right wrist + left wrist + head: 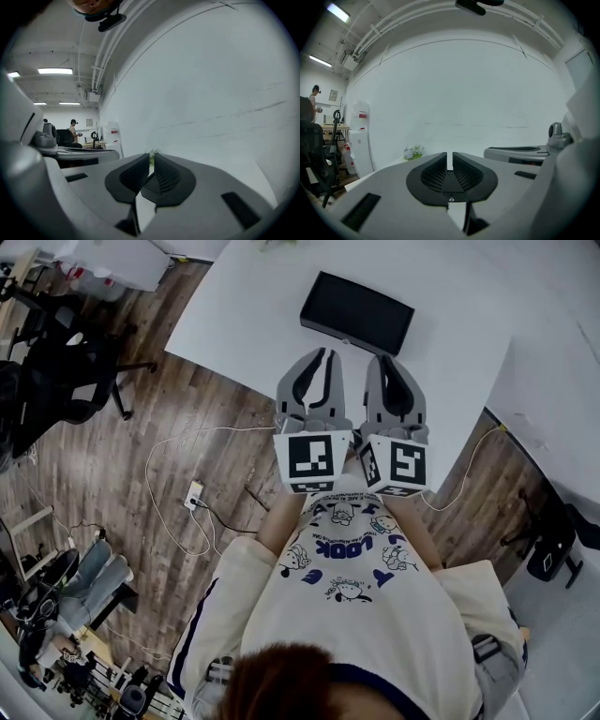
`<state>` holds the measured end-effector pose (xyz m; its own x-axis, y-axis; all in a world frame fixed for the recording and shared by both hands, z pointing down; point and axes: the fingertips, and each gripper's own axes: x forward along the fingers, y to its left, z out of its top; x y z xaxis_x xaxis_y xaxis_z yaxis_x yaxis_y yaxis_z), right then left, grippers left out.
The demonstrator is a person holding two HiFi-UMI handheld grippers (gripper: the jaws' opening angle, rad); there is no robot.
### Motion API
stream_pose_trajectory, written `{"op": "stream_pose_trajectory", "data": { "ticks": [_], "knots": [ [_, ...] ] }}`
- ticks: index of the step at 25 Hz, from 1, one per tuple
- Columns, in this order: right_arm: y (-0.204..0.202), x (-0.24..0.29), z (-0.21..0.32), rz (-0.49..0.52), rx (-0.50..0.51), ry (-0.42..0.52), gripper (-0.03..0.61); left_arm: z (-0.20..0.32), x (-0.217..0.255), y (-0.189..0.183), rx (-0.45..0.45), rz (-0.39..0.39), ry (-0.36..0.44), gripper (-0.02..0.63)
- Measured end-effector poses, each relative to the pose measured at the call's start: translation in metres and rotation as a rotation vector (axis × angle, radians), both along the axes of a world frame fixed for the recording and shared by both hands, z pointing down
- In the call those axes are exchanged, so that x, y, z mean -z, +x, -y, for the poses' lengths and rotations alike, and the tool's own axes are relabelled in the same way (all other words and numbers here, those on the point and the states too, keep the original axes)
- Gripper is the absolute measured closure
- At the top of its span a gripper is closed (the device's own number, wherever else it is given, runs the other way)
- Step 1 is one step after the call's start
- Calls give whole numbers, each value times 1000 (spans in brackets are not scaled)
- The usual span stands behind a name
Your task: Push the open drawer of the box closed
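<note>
Held side by side at frame centre: left gripper (317,354) and right gripper (395,360), grey moulded plastic, ribbed black lining inside. Jaws of each drawn to a thin slit, gripping nothing. Flat, matte black rectangular box (357,312) at upper centre on smooth white table (234,315), apart from both. Drawer not discernible.

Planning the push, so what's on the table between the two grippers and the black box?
Nothing: in the head view, only bare white tabletop separates the left gripper and right gripper from the black box.
</note>
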<state>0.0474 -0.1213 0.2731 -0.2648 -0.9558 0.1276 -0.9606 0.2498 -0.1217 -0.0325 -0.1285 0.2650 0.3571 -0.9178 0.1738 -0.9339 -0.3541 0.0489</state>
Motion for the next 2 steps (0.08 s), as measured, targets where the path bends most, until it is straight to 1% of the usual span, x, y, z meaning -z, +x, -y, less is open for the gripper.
{"op": "stream_pose_trajectory", "data": {
  "ticks": [2],
  "knots": [
    [-6, 2, 4, -3, 4, -1, 529, 4, 2, -5, 2, -5, -1, 568]
  ]
}}
